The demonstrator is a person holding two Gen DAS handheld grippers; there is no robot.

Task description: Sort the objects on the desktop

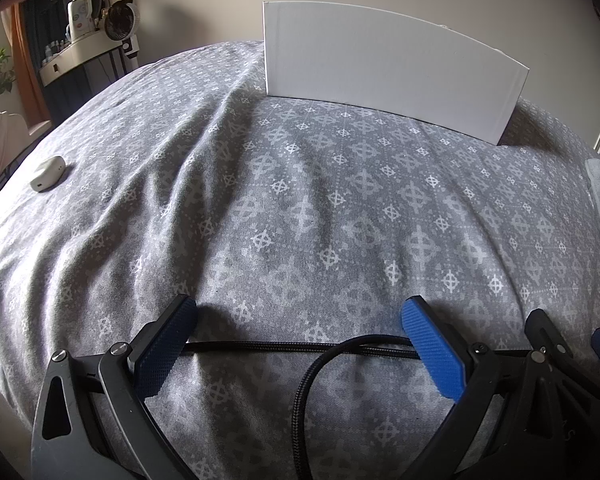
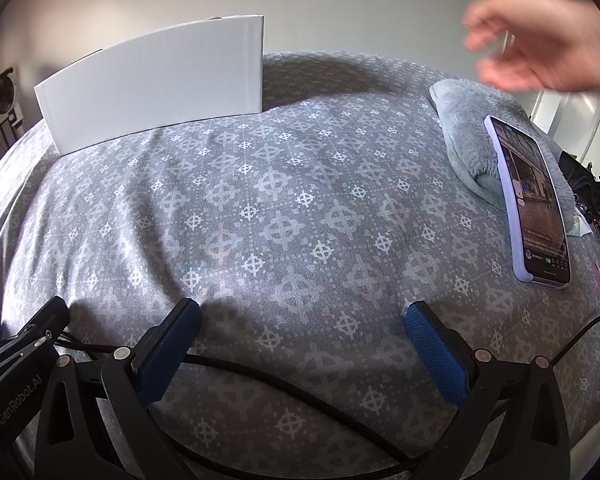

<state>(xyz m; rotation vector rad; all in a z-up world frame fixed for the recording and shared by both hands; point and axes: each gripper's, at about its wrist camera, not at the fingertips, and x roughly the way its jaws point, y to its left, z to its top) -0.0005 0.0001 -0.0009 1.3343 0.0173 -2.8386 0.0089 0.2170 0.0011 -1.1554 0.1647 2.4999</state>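
A white box (image 1: 384, 68) stands at the far side of the grey patterned cloth (image 1: 300, 208); it also shows in the right wrist view (image 2: 156, 80). A small white earbud case (image 1: 47, 173) lies at the far left. A phone (image 2: 534, 204) in a pale case lies at the right, leaning on a grey plush cloth (image 2: 472, 128). My left gripper (image 1: 300, 316) is open and empty, low over the cloth. My right gripper (image 2: 303, 320) is open and empty. Each gripper shows at the other view's edge: the right one (image 1: 572, 344) and the left one (image 2: 24, 332).
A black braided cable (image 1: 300, 348) runs under both grippers, also in the right wrist view (image 2: 284, 384). A bare hand (image 2: 540, 48) hovers blurred over the far right. Dark items (image 2: 592, 188) lie at the right edge. A shelf with a fan (image 1: 88, 36) stands beyond the left.
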